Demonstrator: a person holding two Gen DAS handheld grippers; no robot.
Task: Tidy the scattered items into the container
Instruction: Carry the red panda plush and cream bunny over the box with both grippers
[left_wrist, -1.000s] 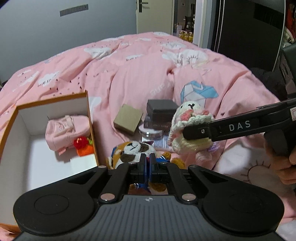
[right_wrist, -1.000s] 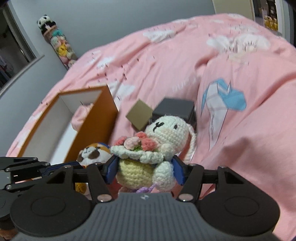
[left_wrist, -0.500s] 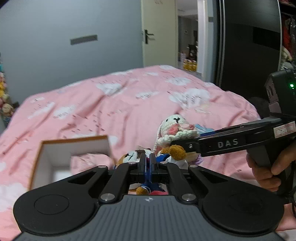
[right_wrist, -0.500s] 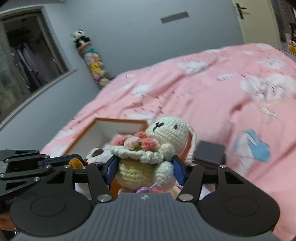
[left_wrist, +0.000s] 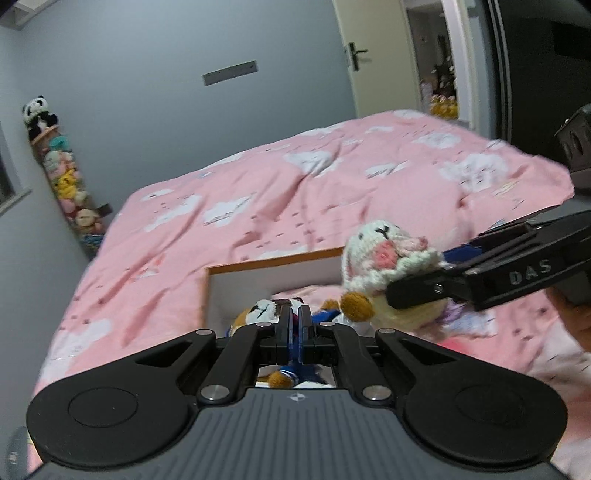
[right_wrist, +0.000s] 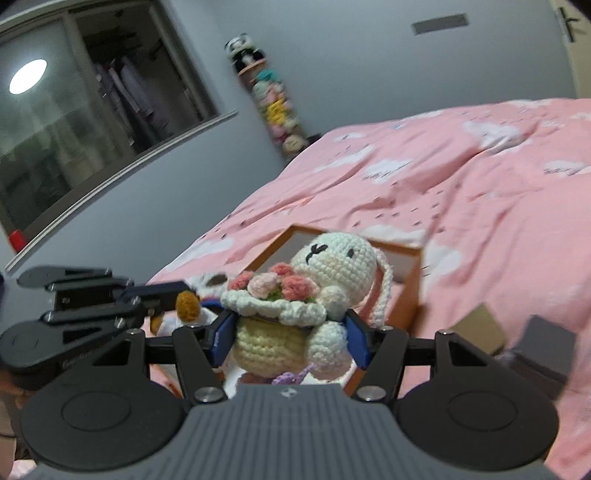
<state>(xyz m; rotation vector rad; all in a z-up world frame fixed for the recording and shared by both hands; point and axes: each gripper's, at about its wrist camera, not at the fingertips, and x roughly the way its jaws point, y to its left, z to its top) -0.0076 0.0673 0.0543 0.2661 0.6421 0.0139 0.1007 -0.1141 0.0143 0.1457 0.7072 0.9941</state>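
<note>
My left gripper (left_wrist: 294, 314) is shut on a brown-and-white plush dog (left_wrist: 258, 312) in blue clothes, pinched by a thin part of its body. It hangs over the near side of the white box with an orange rim (left_wrist: 273, 263). My right gripper (right_wrist: 288, 336) is shut on a cream crocheted bunny (right_wrist: 332, 258) with a pink bouquet, gripped at the belly. In the left wrist view the bunny (left_wrist: 384, 251) and right gripper (left_wrist: 417, 275) are just right of the box. In the right wrist view the left gripper (right_wrist: 177, 293) and the dog's paw (right_wrist: 188, 304) show at left, with the box (right_wrist: 408, 299) behind the bunny.
A pink quilt (left_wrist: 295, 199) covers the bed. A small brown box (right_wrist: 480, 328) and a dark grey box (right_wrist: 546, 347) lie right of the container. A hanging column of plush toys (left_wrist: 66, 177) stands by the grey wall, and a hand (left_wrist: 576, 317) holds the right gripper.
Both grippers have risen and swung left with their toys, from beside the box to over its near side. Both views have tilted up, showing more wall.
</note>
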